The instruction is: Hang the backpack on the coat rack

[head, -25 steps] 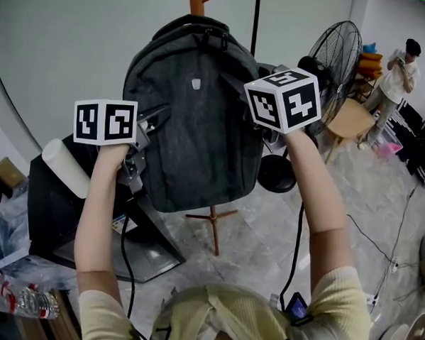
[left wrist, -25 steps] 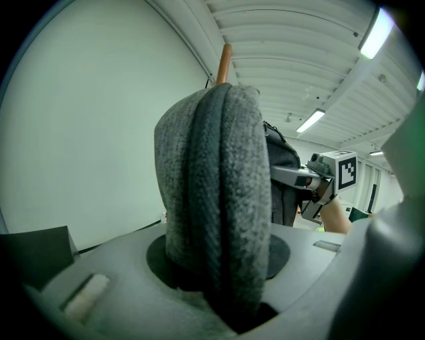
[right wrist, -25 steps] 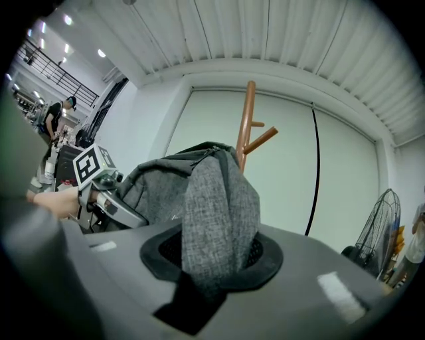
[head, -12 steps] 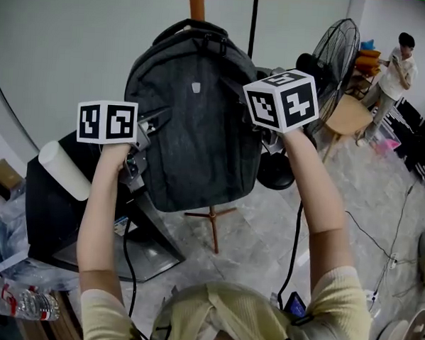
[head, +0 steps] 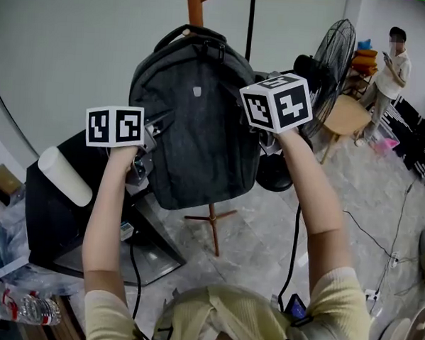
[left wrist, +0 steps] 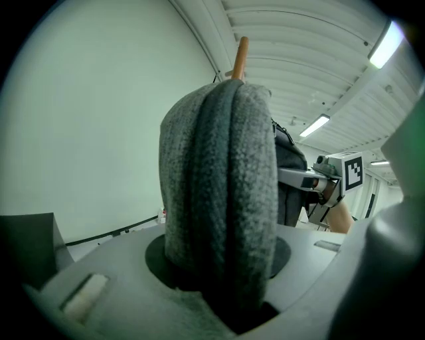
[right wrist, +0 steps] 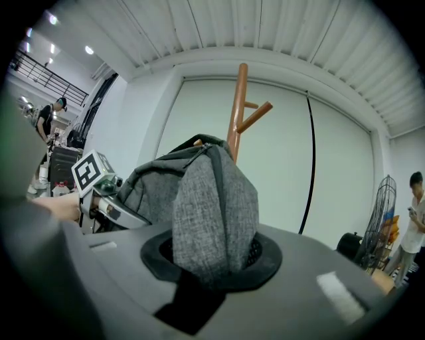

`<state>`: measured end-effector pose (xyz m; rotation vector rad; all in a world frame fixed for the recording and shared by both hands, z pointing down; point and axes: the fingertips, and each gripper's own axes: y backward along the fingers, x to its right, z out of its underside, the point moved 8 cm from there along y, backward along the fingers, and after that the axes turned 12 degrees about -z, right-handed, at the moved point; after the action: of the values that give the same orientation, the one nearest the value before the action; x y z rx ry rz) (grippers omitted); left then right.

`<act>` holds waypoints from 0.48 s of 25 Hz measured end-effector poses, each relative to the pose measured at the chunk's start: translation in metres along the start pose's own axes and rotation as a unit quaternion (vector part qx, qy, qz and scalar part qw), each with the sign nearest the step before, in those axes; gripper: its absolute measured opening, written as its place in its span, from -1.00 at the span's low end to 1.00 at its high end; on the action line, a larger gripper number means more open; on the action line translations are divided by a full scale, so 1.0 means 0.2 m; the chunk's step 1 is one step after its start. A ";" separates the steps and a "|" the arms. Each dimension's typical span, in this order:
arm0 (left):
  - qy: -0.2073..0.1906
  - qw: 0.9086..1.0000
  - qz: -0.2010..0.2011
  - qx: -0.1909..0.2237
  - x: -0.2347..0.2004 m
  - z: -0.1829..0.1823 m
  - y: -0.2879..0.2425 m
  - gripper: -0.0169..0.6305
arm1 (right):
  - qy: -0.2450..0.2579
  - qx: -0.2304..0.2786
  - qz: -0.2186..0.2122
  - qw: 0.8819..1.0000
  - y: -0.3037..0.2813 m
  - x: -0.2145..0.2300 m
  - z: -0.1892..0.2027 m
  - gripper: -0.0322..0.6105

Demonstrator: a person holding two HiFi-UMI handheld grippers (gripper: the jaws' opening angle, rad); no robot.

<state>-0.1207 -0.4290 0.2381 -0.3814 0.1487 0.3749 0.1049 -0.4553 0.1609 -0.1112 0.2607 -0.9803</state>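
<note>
A dark grey backpack (head: 194, 122) hangs in the air in front of the wooden coat rack (head: 195, 5), whose pole rises just behind the bag's top handle (head: 184, 33). My left gripper (head: 152, 138) is shut on a fold of the bag's left side. My right gripper (head: 257, 111) is shut on the right side. In the left gripper view thick grey fabric (left wrist: 222, 192) fills the jaws, with the rack's tip (left wrist: 240, 56) above it. In the right gripper view a grey fold (right wrist: 212, 206) sits between the jaws, and the rack's pegs (right wrist: 249, 116) stand behind.
The rack's tripod foot (head: 211, 219) stands on the tiled floor under the bag. A standing fan (head: 331, 65) is close on the right, with a wooden stool (head: 346, 119) and a person (head: 392, 65) beyond. At the left are a black case (head: 60, 222) and a white roll (head: 64, 176).
Both grippers and the backpack have sunk a little. The left marker cube has shifted right, and the bag's top handle now shows against the rack's pole.
</note>
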 end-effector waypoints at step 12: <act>0.006 1.000 0.003 0.004 -0.02 -0.01 -0.05 -0.55 | -0.003 0.000 -0.001 1.000 -0.03 0.04 0.00 -0.56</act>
<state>-0.1208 -0.4399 0.2411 -0.3761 0.1626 0.3776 0.1050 -0.4655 0.1602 -0.1147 0.2542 -0.9816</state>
